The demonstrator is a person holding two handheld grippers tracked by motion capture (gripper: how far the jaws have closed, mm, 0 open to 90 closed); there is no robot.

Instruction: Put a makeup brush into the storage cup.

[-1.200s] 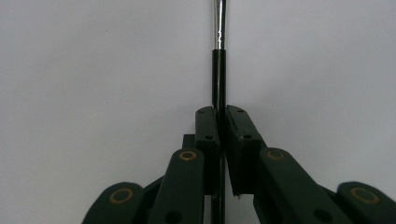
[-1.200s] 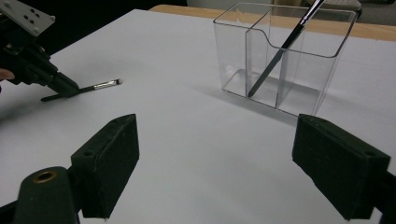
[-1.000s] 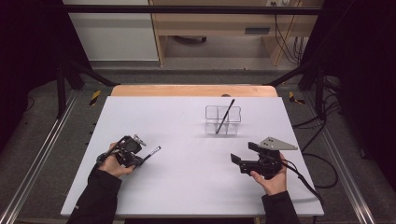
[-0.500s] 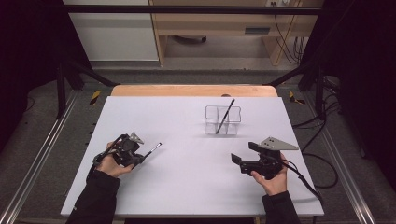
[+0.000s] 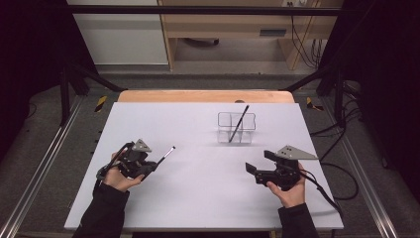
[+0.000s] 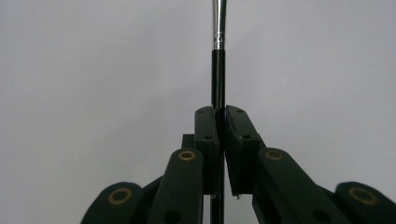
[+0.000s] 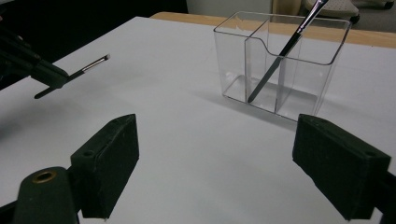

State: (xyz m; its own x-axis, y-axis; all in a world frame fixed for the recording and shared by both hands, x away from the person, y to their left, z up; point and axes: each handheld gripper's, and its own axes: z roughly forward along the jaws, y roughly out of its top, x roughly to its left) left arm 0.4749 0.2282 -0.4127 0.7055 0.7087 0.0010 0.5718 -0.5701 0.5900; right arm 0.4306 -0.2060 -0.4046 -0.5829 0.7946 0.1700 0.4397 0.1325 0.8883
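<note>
Left gripper [image 5: 148,166], over the left side of the white worktop [image 5: 198,198], has its fingers [image 6: 208,135] clamped on a thin black brush [image 6: 218,70], whose metal-collared end projects forward. Right gripper [image 5: 257,162], fingers [image 7: 112,163] wide apart and empty, faces a clear divided holder [image 7: 280,60] containing a second brush [image 7: 285,51] leaning inside.

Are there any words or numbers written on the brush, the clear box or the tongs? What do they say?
None: no word, number or sign can be read anywhere.
The brush in the left tongs: plain black handle and silver band, no print.
The clear box: bare plastic, no label.
The right tongs: plain black pads.
The white table: blank.
</note>
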